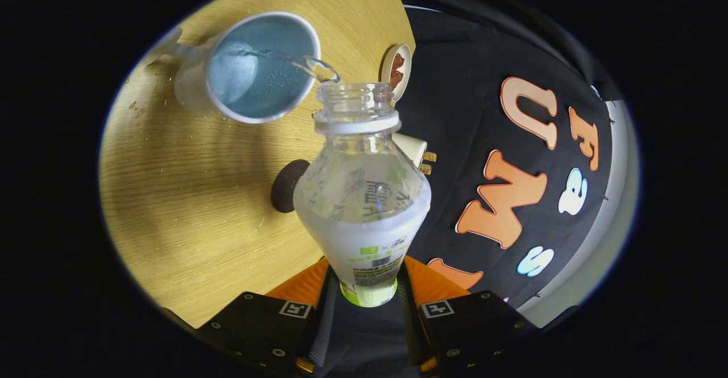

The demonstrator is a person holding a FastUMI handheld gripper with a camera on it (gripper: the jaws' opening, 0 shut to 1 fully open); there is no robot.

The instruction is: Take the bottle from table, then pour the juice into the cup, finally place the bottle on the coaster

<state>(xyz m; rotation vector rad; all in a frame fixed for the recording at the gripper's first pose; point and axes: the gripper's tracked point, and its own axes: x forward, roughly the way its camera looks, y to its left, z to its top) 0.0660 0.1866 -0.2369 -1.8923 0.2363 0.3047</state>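
Note:
My gripper (367, 287) is shut on the base of a clear plastic bottle (362, 196) with a white and green label. The bottle is uncapped and tipped toward a white cup (193, 91) on the round wooden table (199, 196). A thin clear stream (301, 64) runs from the bottle's mouth over the cup's rim, and liquid with bubbles lies inside the cup. A dark round coaster (284, 187) lies on the table just behind the bottle's shoulder, partly hidden by it.
A small round white dish with a brown item (396, 71) sits near the table's edge beyond the bottle's mouth. A white plug with brass prongs (415, 153) peeks out behind the bottle. Droplets speckle the wood near the cup.

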